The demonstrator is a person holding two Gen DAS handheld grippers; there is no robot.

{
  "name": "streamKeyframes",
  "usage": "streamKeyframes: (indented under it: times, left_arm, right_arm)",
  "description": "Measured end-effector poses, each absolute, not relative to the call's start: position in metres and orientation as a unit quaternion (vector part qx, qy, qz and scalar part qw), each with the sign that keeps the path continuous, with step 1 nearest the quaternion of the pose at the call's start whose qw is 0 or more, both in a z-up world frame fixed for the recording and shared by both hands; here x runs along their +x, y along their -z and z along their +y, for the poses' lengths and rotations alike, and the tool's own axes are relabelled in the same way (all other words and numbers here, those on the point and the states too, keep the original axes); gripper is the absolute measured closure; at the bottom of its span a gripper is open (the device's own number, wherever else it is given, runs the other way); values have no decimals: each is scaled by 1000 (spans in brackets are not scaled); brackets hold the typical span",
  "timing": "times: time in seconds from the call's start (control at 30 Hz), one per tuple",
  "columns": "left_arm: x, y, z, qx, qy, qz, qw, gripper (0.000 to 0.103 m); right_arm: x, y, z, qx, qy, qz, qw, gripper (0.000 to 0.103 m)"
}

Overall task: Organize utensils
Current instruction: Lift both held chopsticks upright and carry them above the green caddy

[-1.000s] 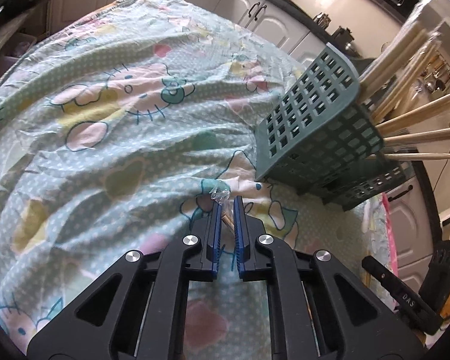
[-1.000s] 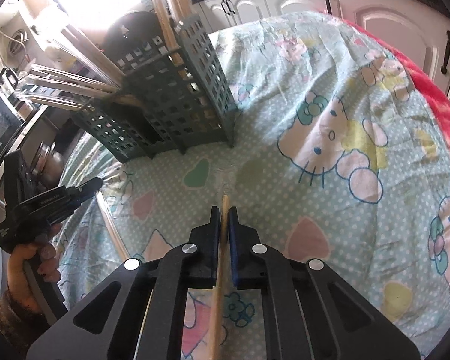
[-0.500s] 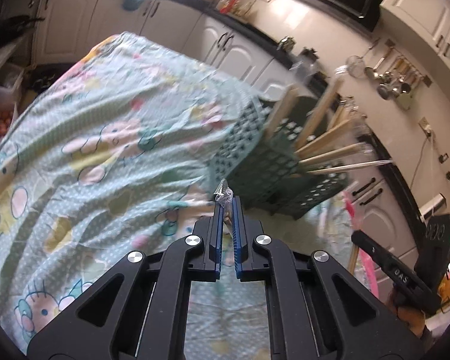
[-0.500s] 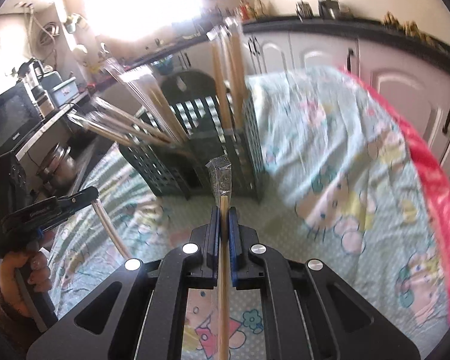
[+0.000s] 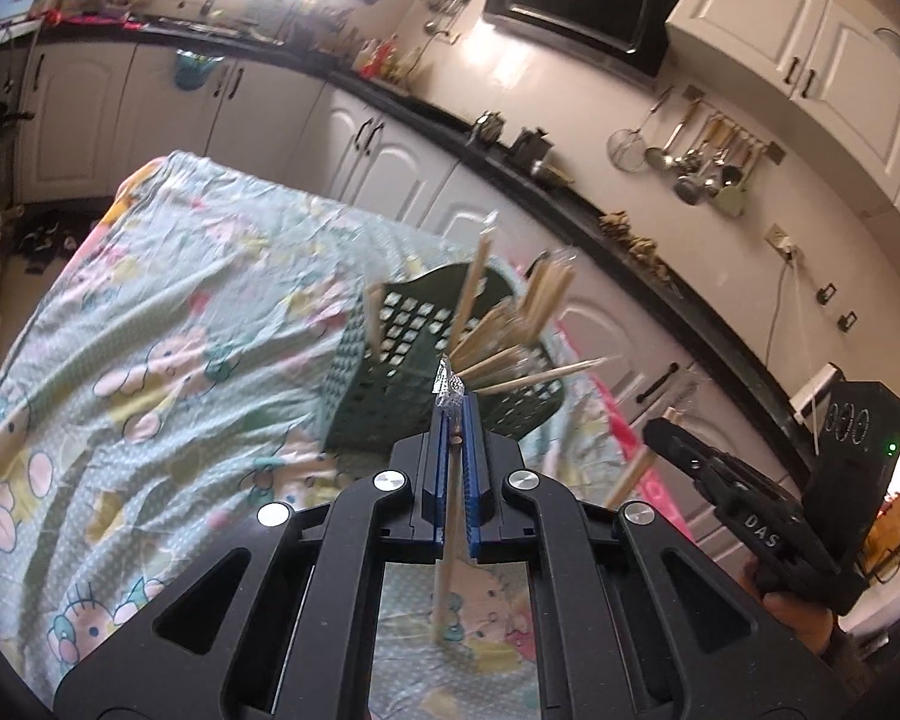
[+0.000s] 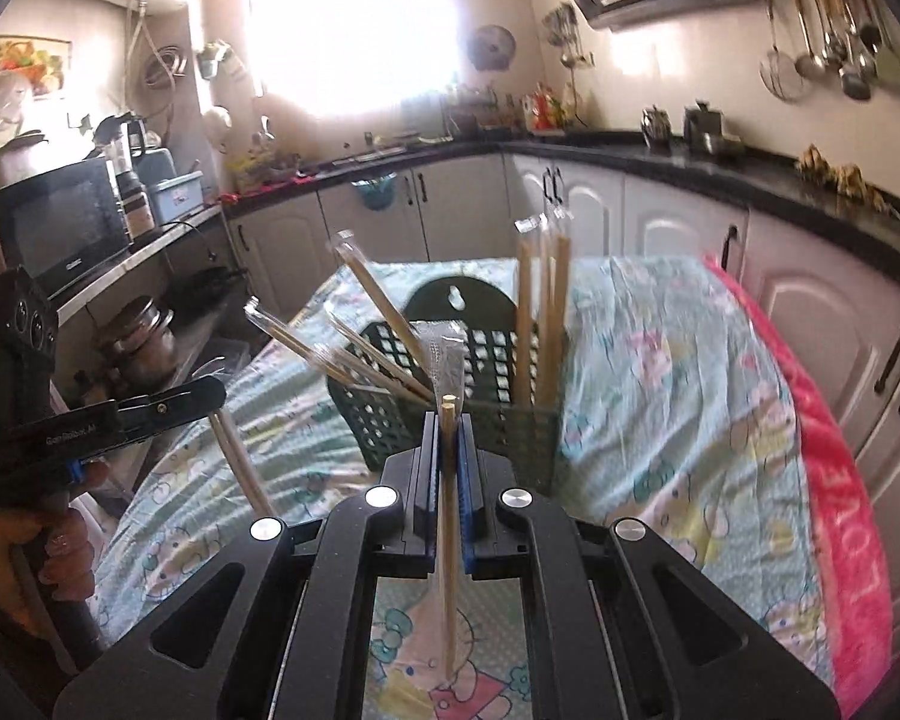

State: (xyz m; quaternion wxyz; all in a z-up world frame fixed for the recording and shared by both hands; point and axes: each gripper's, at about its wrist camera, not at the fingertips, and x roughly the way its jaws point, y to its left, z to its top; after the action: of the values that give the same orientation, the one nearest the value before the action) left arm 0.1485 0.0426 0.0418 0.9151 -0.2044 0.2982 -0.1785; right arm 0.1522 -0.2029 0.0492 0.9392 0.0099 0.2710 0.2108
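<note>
My left gripper [image 5: 455, 414] is shut on a pair of wrapped wooden chopsticks [image 5: 447, 546]; the clear wrapper's crumpled end [image 5: 448, 385] sticks out past the tips. My right gripper [image 6: 448, 420] is shut on another wrapped chopstick pair [image 6: 448, 540], its plastic sleeve [image 6: 447, 360] standing up ahead. Both hang above the cloth, short of the dark green lattice utensil holder [image 5: 390, 384] [image 6: 510, 426], which holds several wrapped chopsticks [image 5: 534, 306] [image 6: 540, 312]. Each view shows the other gripper at its edge: the right one [image 5: 738, 516], the left one [image 6: 114, 420].
The holder stands on a table under a cartoon-print cloth [image 5: 168, 324] [image 6: 660, 396] with a pink towel [image 6: 834, 510] along its right edge. White kitchen cabinets [image 5: 390, 162], a dark counter and hanging ladles [image 5: 702, 162] ring the table. A hand [image 6: 36, 546] grips the left tool.
Both grippers have risen with their chopsticks and tilted up, so the views now look across the holder's top toward the kitchen walls. The left jaws have drawn closer together on the chopsticks.
</note>
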Motion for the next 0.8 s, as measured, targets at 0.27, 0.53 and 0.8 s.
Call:
streamKeyframes:
  times: [0.27,0.53,0.8]
  left_arm:
    - [141,-71,37,-197,197,270,922,101]
    - [137,-109,32,-177,212,232,933,101]
    - [141,-157,34,-153,208,186,948,101]
  right_arm:
    - [144,-73,-192,-3,-230,239,943,97]
    - [144,-101,-188,-5,-239,209,948,97]
    - [149,-144,-187,-8,-246,167,955,97]
